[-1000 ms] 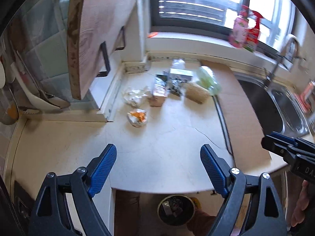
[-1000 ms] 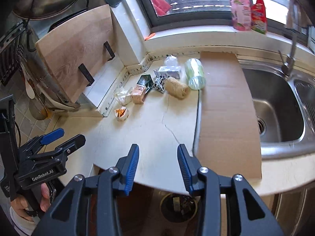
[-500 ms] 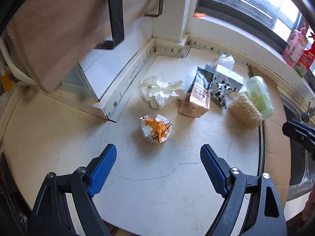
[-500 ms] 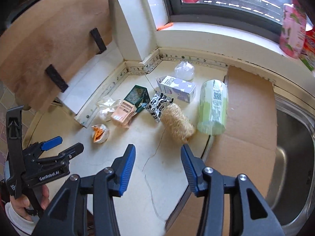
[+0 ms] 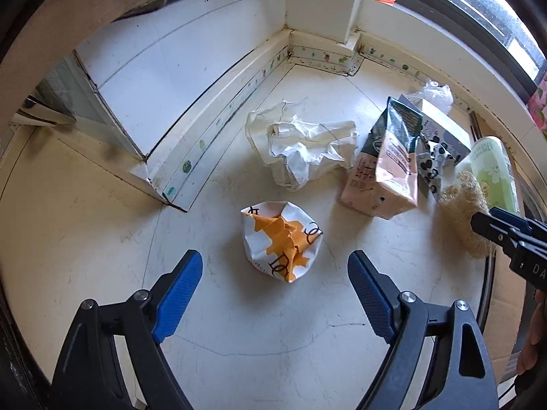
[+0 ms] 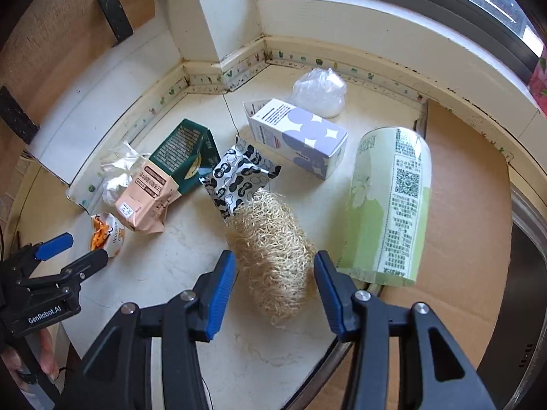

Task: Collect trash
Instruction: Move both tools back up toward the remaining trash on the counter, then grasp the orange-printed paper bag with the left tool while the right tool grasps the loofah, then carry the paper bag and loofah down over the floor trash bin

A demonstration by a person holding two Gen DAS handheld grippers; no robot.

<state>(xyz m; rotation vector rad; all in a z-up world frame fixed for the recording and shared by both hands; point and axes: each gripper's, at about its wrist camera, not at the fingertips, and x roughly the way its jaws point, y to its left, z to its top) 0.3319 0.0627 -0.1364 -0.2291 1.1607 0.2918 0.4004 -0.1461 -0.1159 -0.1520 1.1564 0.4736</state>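
Two pairs of black tongs with blue pads are hovering over a cream stone bench [image 5: 85,212] scattered with trash. The left tongs [image 5: 275,282] are standing wide open and gripping nothing; a crumpled white-and-orange paper wrapper [image 5: 282,241] is lying on the bench just ahead of them, centred between the pads but not touching either. Farther ahead is lying a crumpled white paper bag [image 5: 302,152], and ahead to the right a pink and dark green pouch [image 5: 388,171] is slumping against a black-and-white patterned wrapper [image 5: 432,162]. The right tongs [image 6: 274,288] are also open, their pads sitting on either side of a tan fibrous loofah scrubber [image 6: 271,253], close to it, though contact cannot be told. Just right of these tongs a pale green cylindrical container [image 6: 389,208] is lying on its side, partly on a sheet of brown cardboard [image 6: 465,205]. Ahead of the loofah are lying the patterned wrapper, a white carton with lilac shapes [image 6: 301,140] and, beyond it, a knotted clear plastic bag [image 6: 319,92].
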